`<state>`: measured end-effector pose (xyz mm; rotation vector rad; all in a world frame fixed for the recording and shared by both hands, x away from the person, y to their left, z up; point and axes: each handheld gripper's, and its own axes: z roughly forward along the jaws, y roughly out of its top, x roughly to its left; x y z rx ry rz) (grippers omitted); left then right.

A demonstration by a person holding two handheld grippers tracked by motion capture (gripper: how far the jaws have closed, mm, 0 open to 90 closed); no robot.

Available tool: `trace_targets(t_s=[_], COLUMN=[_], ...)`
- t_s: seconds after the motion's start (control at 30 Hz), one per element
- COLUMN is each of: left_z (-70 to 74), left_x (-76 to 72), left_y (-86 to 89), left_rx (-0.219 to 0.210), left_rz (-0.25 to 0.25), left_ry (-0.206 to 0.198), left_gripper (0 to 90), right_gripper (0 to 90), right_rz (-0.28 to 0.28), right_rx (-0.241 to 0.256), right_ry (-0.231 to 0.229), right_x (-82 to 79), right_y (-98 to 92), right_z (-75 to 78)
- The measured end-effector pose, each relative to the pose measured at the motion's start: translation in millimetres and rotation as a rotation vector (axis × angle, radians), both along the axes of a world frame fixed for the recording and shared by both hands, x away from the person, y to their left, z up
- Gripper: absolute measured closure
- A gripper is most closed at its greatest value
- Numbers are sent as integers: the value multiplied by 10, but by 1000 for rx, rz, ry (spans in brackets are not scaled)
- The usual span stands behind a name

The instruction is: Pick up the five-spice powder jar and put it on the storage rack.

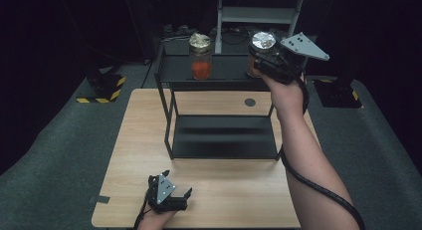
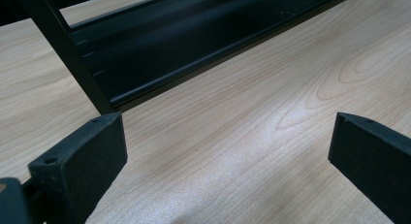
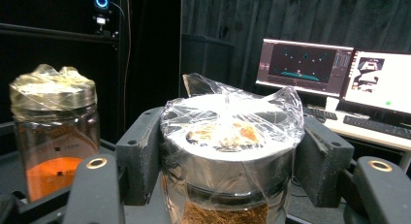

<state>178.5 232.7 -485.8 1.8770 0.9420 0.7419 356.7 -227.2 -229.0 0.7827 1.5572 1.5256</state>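
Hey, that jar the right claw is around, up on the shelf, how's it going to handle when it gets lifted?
The jar looks like glass, so probably fragile and fairly heavy. Loose plastic wrap over its metal lid could make the right claw slip. Being tall and narrow, it may tip if nudged on the shelf.

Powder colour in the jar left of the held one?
Orange-red powder in the left jar; high view shows it best.

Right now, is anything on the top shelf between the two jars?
No. In the high view, bare black shelf separates the orange-filled jar from the jar in the right gripper.
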Motion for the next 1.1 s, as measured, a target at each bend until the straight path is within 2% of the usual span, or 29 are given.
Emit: trace_targets(t_s=[0.17,0.47,1.1], left_z=[2,-1,-1], left_x=[5,5,7], left_y=[3,21,31], left_rx=[-5,-10,-9], left_rz=[1,0,-5], left_ry=[5,4,4], left_gripper=[6,6,6], right_gripper=[340,340,338], right_rz=[2,-3,5], right_rx=[1,2,39], right_ry=[5,19,39], right_x=[85,141,254], right_y=[33,65,54], right_z=[-20,-49,-71])
